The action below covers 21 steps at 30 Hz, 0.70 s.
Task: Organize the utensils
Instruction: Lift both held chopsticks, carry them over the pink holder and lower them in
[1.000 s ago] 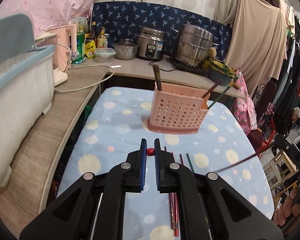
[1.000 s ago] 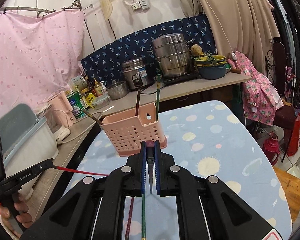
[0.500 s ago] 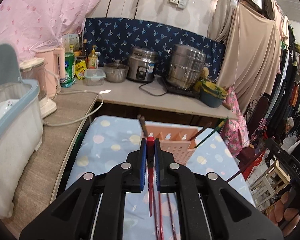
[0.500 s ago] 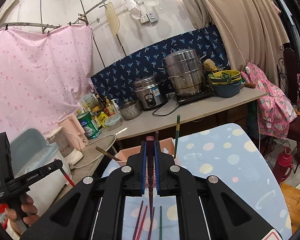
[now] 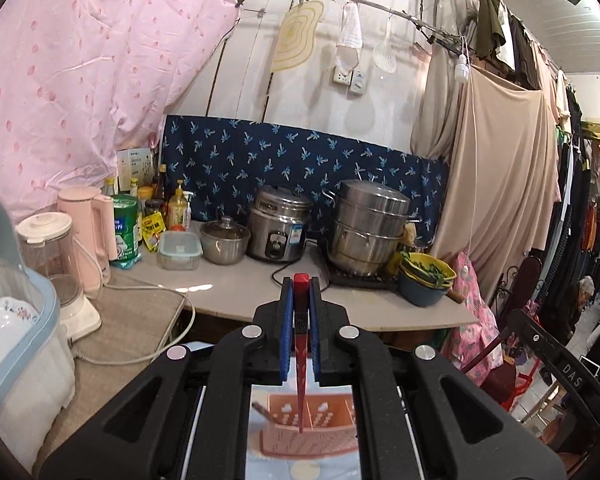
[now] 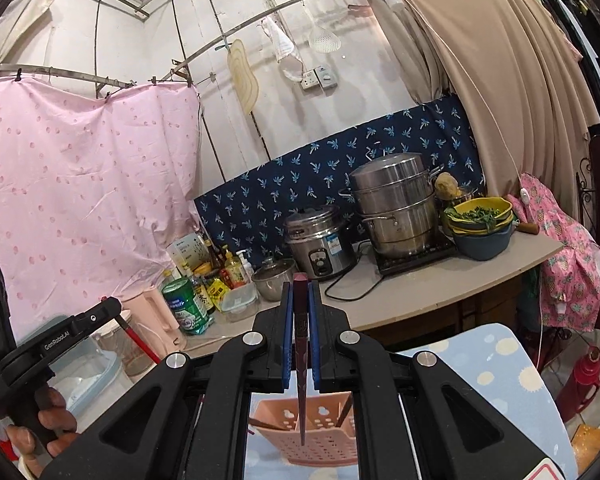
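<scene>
Kitchen corner with a table (image 5: 236, 296) carrying a rice cooker (image 5: 278, 228) and a steamer pot (image 5: 366, 226). Left hand-held gripper (image 5: 301, 312) pinches a red chopstick (image 5: 300, 356), its tip hanging over the pink utensil basket (image 5: 308, 428). Right hand-held gripper (image 6: 300, 316) pinches a dark maroon chopstick (image 6: 301, 360) above the same basket (image 6: 316, 436).

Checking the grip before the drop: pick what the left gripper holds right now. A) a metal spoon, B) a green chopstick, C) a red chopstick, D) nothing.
C: the left gripper is clamped on a red chopstick whose tip hangs over the pink utensil basket.
</scene>
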Tool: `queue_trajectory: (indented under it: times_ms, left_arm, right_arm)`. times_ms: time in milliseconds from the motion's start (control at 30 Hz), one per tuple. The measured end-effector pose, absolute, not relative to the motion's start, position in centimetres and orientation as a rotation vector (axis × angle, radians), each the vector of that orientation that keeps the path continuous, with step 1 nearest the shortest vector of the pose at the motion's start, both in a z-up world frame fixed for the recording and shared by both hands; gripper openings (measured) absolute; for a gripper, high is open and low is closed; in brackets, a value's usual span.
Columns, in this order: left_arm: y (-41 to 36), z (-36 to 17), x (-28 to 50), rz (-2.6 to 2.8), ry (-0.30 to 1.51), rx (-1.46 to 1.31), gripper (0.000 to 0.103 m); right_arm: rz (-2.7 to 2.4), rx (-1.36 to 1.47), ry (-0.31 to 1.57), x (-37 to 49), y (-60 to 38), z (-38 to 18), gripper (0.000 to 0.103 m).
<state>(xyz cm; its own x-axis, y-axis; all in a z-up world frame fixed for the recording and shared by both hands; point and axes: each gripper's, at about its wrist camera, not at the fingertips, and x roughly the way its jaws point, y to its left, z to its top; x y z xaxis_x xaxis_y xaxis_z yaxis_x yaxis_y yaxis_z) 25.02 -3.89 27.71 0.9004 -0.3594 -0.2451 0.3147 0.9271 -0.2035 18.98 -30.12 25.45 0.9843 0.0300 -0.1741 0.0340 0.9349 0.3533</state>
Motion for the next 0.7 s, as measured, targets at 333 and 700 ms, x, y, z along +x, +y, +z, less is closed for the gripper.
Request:
queue_trajectory:
  times_ms: [333, 700]
  left_arm:
    - [-6.4, 23.4, 30.3, -0.313, 0.351, -0.132, 0.007]
    - [-6.5, 18.8, 31.8, -0.296, 0.427, -0.105, 0.007]
  right_arm:
    - [-0.019, 0.356, 0.255, 24.8, -30.5, 21.9, 0.007]
    - [-0.052, 0.320, 0.362, 27.0, -29.9, 16.8, 0.007]
